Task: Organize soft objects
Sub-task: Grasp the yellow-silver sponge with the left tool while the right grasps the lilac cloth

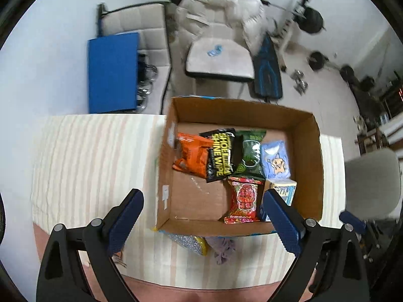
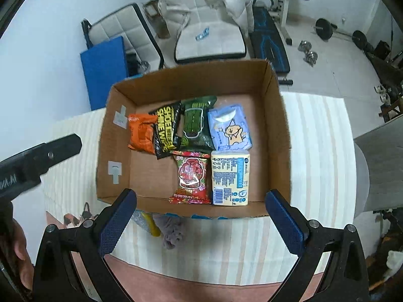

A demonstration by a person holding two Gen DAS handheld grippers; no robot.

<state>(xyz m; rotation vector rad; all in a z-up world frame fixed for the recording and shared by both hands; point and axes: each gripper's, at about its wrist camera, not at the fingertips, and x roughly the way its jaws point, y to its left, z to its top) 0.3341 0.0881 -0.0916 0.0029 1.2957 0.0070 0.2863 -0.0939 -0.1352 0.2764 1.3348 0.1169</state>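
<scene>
Lilac crumpled soft cloth (image 2: pixel 171 231) at lower centre, beside the brown cardboard box (image 2: pixel 279 136), looks light and limp; pinch its bunched middle. Left gripper (image 1: pixel 201 219) and right gripper (image 2: pixel 200 222) spread, empty.

I am looking down into an open cardboard box (image 2: pixel 191 80) where six soft packs are lying flat. An orange pouch (image 2: pixel 141 136), a black shoe-wipe pack (image 2: pixel 166 130), a green pack (image 2: pixel 195 125) and a pale blue tissue pack (image 2: pixel 229 128) are sitting overlapped in the back row; a red snack bag (image 2: pixel 191 176) and a yellow tissue pack (image 2: pixel 230 177) are lying side by side in front.
</scene>
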